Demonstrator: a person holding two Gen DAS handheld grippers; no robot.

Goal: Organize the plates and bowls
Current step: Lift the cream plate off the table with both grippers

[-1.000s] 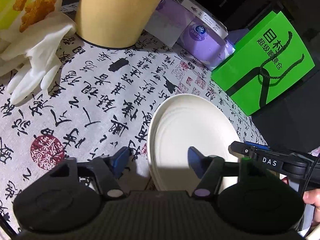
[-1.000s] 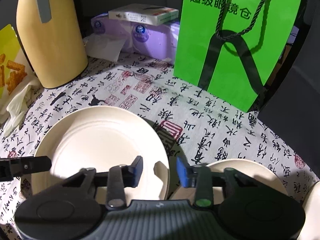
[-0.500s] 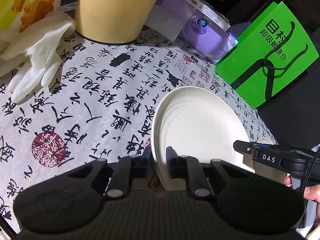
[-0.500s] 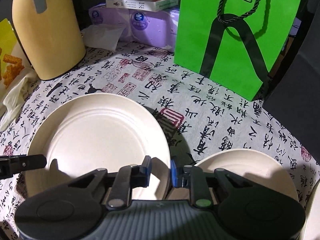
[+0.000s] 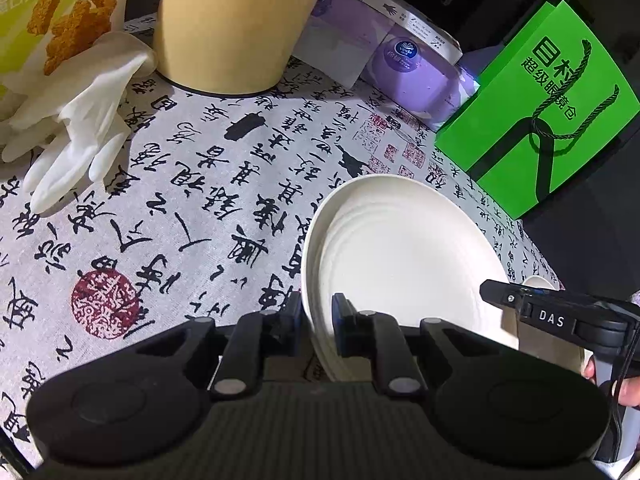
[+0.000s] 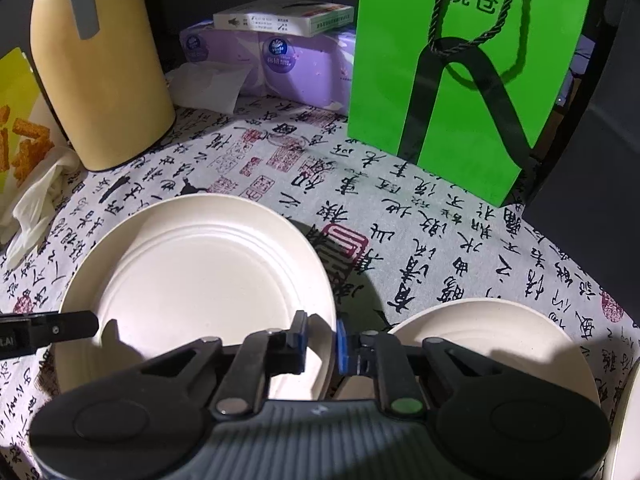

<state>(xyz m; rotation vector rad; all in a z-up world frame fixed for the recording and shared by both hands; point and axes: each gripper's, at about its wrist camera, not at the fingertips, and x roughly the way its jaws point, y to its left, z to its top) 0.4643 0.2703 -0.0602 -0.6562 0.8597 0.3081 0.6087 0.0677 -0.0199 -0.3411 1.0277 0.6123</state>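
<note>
Both grippers [image 5: 317,320] [image 6: 322,340] clamped on one plate [image 6: 200,280], second plate [image 6: 480,332] clear only from right wrist

Calligraphy-print tablecloth [image 5: 168,216], dark surroundings

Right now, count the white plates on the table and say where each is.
2 clear: the large plate clamped at both rims by the left gripper and right gripper, the second plate right of it. Others may be hidden.

Two white plates [image 6: 200,272] [image 6: 500,332], one yellow jug [image 6: 104,76], one green paper bag [image 6: 460,80], one white glove [image 5: 80,128], two tissue packs [image 6: 280,64].
</note>
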